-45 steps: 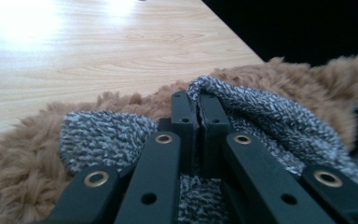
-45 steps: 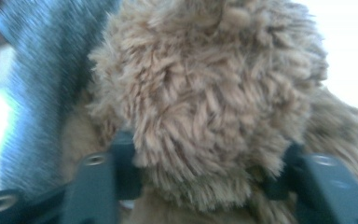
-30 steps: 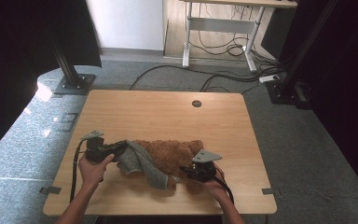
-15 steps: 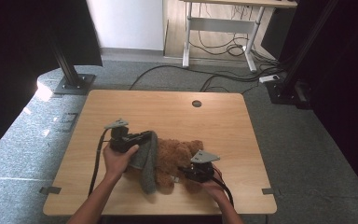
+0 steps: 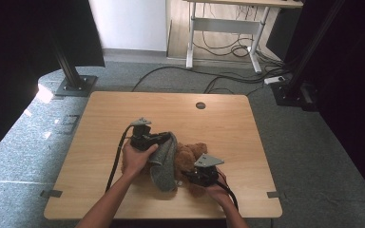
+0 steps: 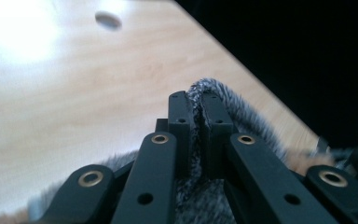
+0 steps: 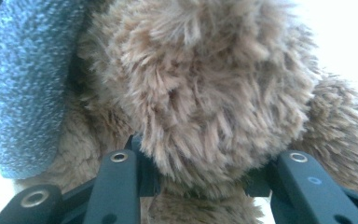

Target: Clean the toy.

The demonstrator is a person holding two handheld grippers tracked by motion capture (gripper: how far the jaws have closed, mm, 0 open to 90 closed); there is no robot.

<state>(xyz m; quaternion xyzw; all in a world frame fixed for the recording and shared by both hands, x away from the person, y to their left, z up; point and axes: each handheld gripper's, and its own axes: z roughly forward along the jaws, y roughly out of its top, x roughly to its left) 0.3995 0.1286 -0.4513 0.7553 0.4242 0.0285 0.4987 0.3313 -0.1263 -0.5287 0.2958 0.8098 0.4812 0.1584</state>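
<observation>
On the near half of the wooden desk (image 5: 100, 123) lies a brown plush bear (image 5: 190, 156), and much of it is hidden: a grey knitted cloth (image 5: 165, 159) drapes over its left part, and the person's two hands cover more of it from the near side. Which way the bear faces is hard to make out from above.

The left tongs (image 5: 164, 137) are clenched on the upper edge of the grey cloth; in the left gripper view the two black pads squeeze a thin fold of the fuzzy fabric (image 6: 196, 116) between them, with the cloth hanging down below the jaws. The left hand (image 5: 135, 159) holds them just left of the bear.

The right tongs (image 5: 190, 175) grasp the bear at its near right side. In the right gripper view their tips are buried in the long brown fur (image 7: 200, 93), so the pads themselves cannot be seen, but the plush bulges between the two arms. The grey cloth (image 7: 25, 84) shows at the left of that view, lying against the bear. The right hand (image 5: 216, 187) is cut off by the near edge of the high view.

A dark round hole (image 5: 200, 105) sits in the far part of the desk.
</observation>
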